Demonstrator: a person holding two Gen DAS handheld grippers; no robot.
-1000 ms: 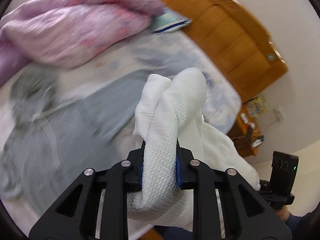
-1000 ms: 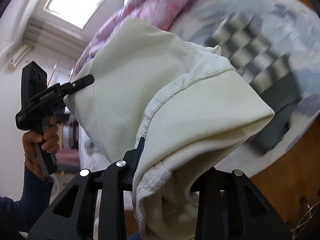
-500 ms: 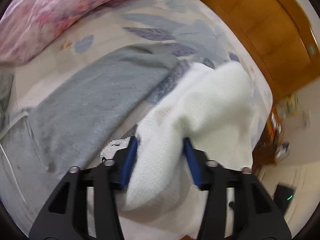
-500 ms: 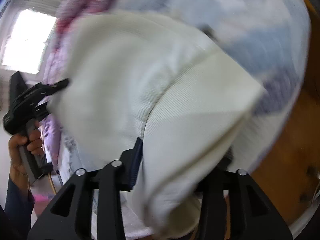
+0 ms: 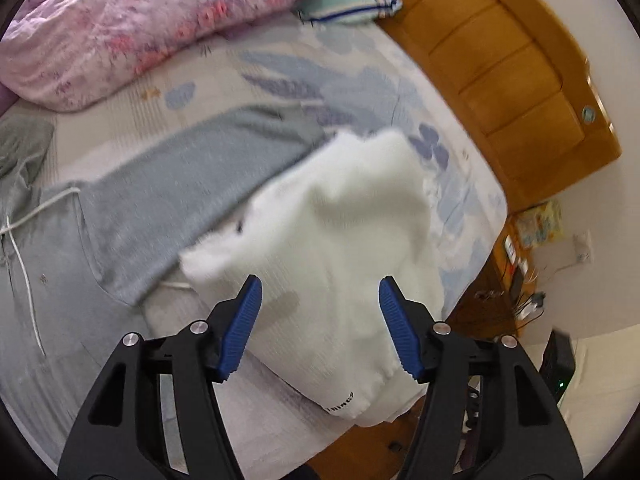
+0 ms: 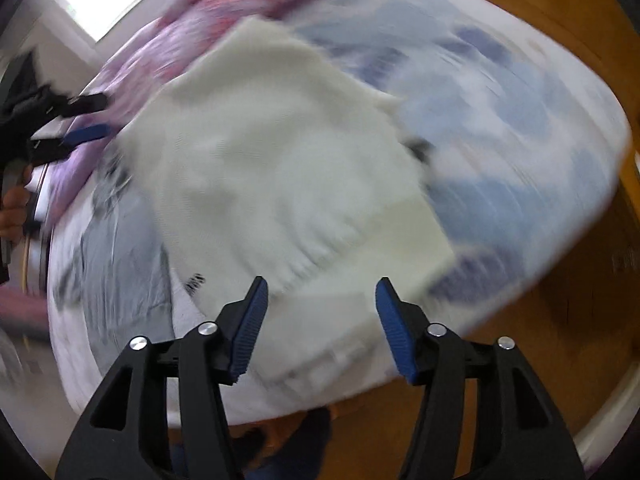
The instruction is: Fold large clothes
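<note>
Left-wrist view: the left gripper (image 5: 320,322) has its jaws spread wide, and nothing lies between the blue pads (image 5: 241,327). Ahead of it the white garment (image 5: 340,264) lies in a folded heap on the bed (image 5: 360,80), near the bed's foot-side corner; its far edge is blurred, and a small dark label at its near hem is too small to read. Its left edge overlaps a grey garment (image 5: 172,196) spread flat across the sheet; the drawstring (image 5: 24,264) of that garment trails toward the frame edge, where the cloth is cut off. A pink quilt (image 5: 132,20) is bunched at the far side, beside a pillow (image 5: 348,0) partly tucked under it, and a wooden headboard (image 5: 508,80) runs along the right. Right-wrist view: heavy blur throughout. The right gripper (image 6: 320,322) likewise has its jaws apart and holds nothing. The white garment (image 6: 280,168) fills the middle of the view; its folds cannot be made out. At the left edge the other gripper (image 6: 86,118) shows as a dark smear, mostly cut off, its jaws apart.
</note>
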